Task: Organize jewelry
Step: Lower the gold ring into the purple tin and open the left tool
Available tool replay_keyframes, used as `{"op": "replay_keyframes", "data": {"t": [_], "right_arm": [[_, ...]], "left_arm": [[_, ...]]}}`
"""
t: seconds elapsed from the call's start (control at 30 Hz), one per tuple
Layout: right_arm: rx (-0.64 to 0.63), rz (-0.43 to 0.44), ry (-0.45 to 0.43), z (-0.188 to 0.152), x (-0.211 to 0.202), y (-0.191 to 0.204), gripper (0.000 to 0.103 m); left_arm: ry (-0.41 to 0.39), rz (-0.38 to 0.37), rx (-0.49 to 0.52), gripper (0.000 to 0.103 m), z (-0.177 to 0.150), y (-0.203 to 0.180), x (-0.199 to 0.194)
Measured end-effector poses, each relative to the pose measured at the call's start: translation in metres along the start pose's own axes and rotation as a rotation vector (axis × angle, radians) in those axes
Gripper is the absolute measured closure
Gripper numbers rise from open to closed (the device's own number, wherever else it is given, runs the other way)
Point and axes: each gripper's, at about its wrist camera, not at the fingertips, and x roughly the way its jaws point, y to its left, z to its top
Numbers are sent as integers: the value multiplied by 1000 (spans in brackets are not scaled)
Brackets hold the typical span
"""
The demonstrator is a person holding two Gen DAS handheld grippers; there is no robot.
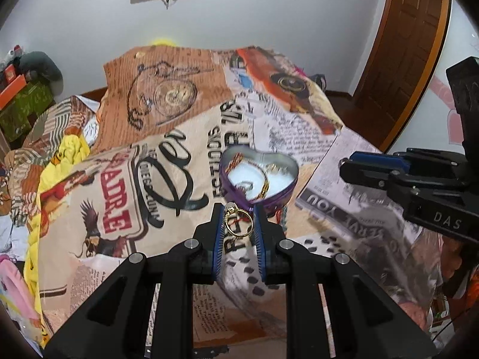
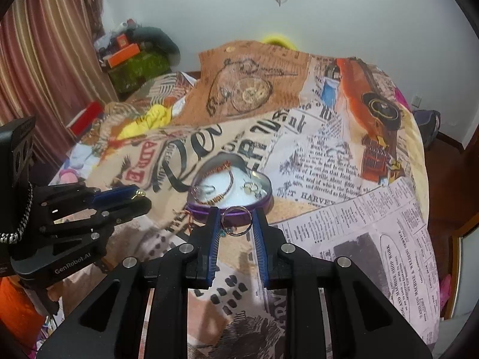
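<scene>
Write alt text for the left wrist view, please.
The left gripper pinches a gold ring between its blue-padded fingers, just short of a purple heart-shaped tin holding other jewelry on a newspaper-print bedspread. The right gripper reaches in from the right.

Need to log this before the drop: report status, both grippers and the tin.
Left gripper shut on gold ring. Right gripper shut on silver ring. Heart tin open ahead, bracelet inside. Path clear.

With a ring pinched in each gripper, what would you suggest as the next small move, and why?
Probably ease the left gripper forward over the heart-shaped tin and let go of the gold ring. The tin lies open just ahead, with other jewelry inside, while the right gripper holds its silver ring short of it.
</scene>
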Motion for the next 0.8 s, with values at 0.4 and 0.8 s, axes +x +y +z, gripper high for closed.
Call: {"op": "replay_keyframes", "data": {"t": [0.4,0.8], "right_arm": [[8,5,-47,15,1,1,83],[0,19,37,15,42,-5,83]], "left_arm": [[-74,3,23,85,27,-5,-5],[-13,-37,13,85,38,2,36]]}}
